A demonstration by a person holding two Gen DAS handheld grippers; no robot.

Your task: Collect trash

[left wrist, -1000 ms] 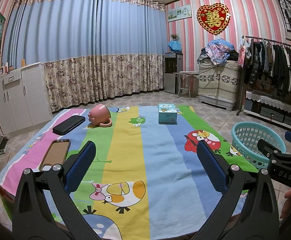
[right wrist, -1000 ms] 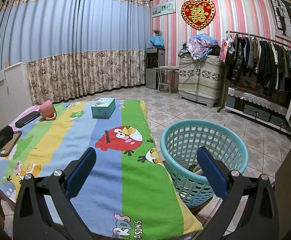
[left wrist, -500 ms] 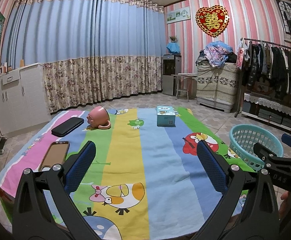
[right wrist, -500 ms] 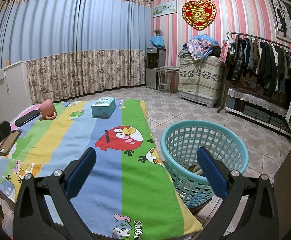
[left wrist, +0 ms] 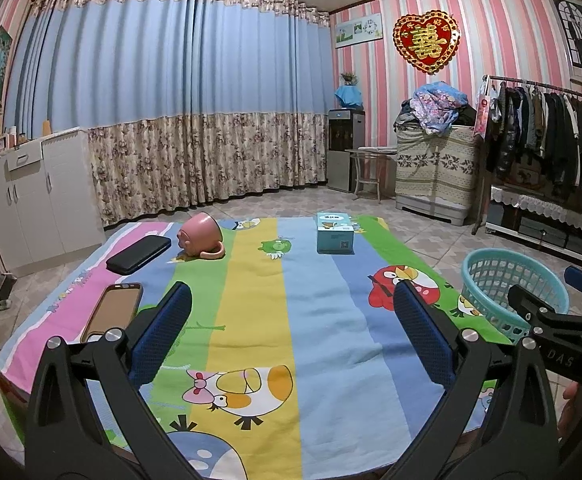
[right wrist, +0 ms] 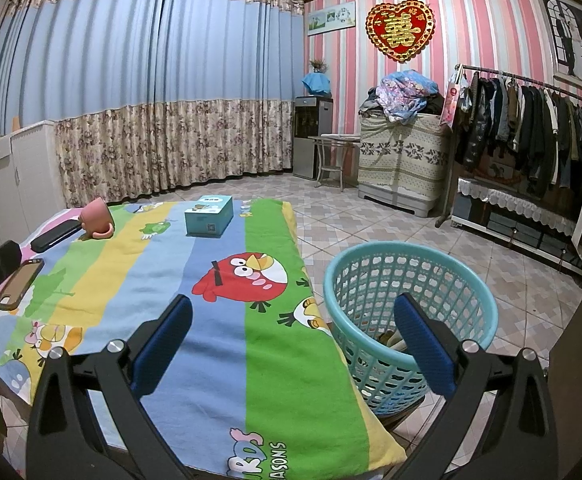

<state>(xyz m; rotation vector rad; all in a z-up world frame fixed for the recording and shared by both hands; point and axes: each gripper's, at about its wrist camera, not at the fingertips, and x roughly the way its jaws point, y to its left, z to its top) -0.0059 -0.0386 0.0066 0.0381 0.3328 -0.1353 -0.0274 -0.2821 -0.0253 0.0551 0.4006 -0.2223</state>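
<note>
Your left gripper (left wrist: 291, 320) is spread wide with nothing between the blue pads (left wrist: 163, 332), hanging over the near middle of the striped cartoon blanket (left wrist: 319, 320) that covers the table. Your right gripper (right wrist: 291, 328) is also released and empty; its left finger sits over the blanket's green stripe, its right finger in front of the basket. The teal basket (right wrist: 371, 276) stands on the floor just beside the table's right edge, and a few pale scraps (right wrist: 389, 340) lie at its bottom, too hidden to identify. In the left view the basket (left wrist: 487, 268) shows at right, partly behind your right gripper's black frame. On the blanket: a pink mug (left wrist: 201, 236) tipped on its side at the far left, handle toward you; a black phone or case (left wrist: 139, 254) lying just left of the mug, flat; a brown-backed phone (left wrist: 113, 312) nearer on the pink stripe, close to your left finger; a small teal box (left wrist: 334, 233) upright at the far side on the blue stripe, well apart from the mug. No loose trash on the blanket that I can make out. Part of your hand (left wrist: 571, 408) shows at the lower right edge.
</note>
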